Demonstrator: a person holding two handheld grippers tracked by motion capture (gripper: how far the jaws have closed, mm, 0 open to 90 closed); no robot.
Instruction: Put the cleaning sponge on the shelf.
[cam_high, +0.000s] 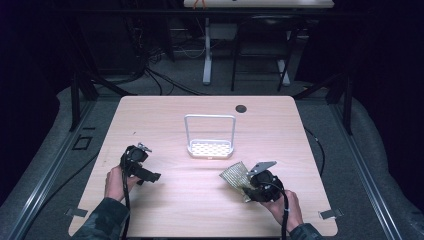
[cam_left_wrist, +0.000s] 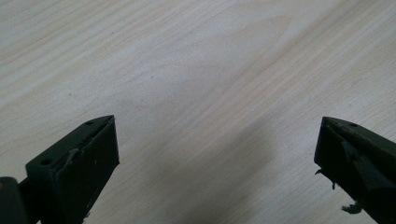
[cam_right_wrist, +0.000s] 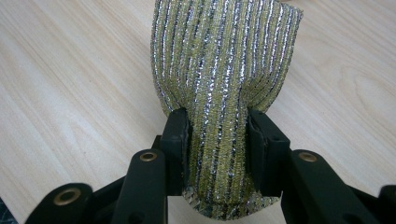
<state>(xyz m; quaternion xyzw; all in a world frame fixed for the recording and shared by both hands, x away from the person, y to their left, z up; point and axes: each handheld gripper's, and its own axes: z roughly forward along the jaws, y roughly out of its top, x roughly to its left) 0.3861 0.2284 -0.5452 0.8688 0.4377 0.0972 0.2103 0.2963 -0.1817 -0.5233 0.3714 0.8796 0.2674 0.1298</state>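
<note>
A yellow-green and silver striped scouring sponge (cam_right_wrist: 224, 70) is squeezed at its waist between the two black jaws of my right gripper (cam_right_wrist: 218, 135), which is shut on it. In the high view the sponge (cam_high: 235, 174) sticks out up and left of the right gripper (cam_high: 246, 184), just above the wooden table (cam_high: 150, 115). My left gripper (cam_high: 151, 176) rests at the table's left, its jaws pointing right. The left gripper view has my left gripper (cam_left_wrist: 217, 154) open wide over bare wood, with nothing between the jaws.
A white wire rack (cam_high: 210, 148) with a perforated base and a tall hoop frame stands at the table's middle. A dark round grommet (cam_high: 241, 108) sits near the far edge. Another table's legs (cam_high: 207, 60) and cables lie on the floor beyond.
</note>
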